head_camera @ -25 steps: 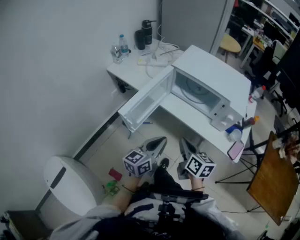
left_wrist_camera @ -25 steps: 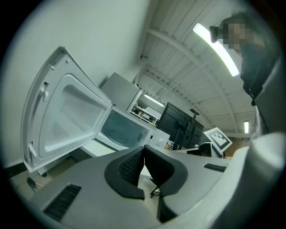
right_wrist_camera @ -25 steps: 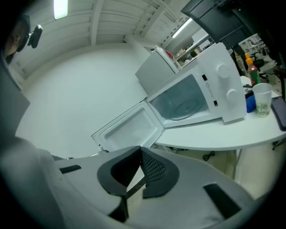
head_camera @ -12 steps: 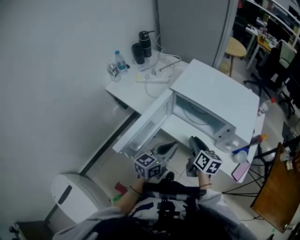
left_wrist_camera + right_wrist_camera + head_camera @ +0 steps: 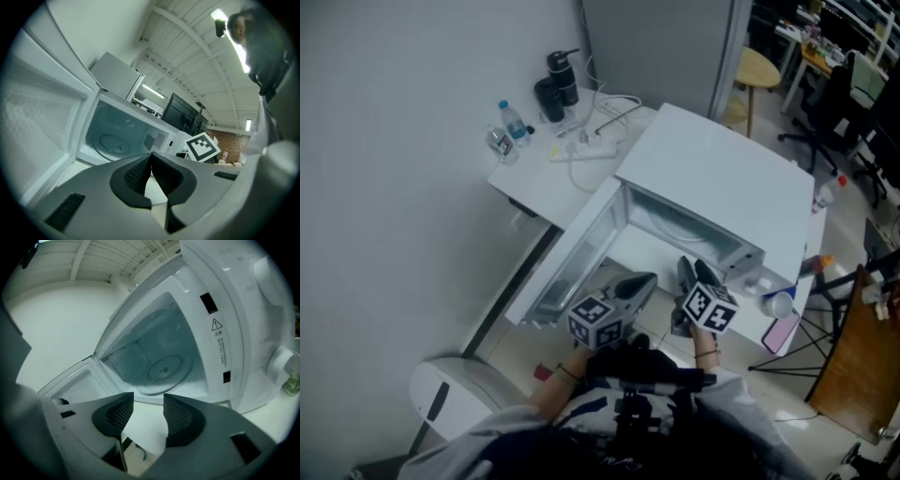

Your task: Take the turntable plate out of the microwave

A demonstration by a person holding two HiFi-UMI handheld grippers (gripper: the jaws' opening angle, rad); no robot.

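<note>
The white microwave (image 5: 722, 187) stands on a white table with its door (image 5: 572, 258) swung wide to the left. Inside lies the round glass turntable plate (image 5: 164, 372), also seen as the plate (image 5: 112, 143) on the cavity floor. My left gripper (image 5: 649, 281) is shut with nothing held, in front of the door and cavity. My right gripper (image 5: 144, 411) points at the cavity mouth just short of the plate; its jaws are opening and nothing is between them. In the head view the right gripper (image 5: 694, 272) hovers at the table's front edge.
Behind the microwave on the table are a dark flask (image 5: 561, 73), a water bottle (image 5: 508, 120) and a power strip with cables (image 5: 581, 148). A bottle (image 5: 776, 302) and a pink phone (image 5: 780, 330) lie at the right. A white bin (image 5: 459, 394) stands on the floor at the left.
Both grippers have moved forward toward the open microwave, and the head has come closer. The right gripper's jaws have parted.
</note>
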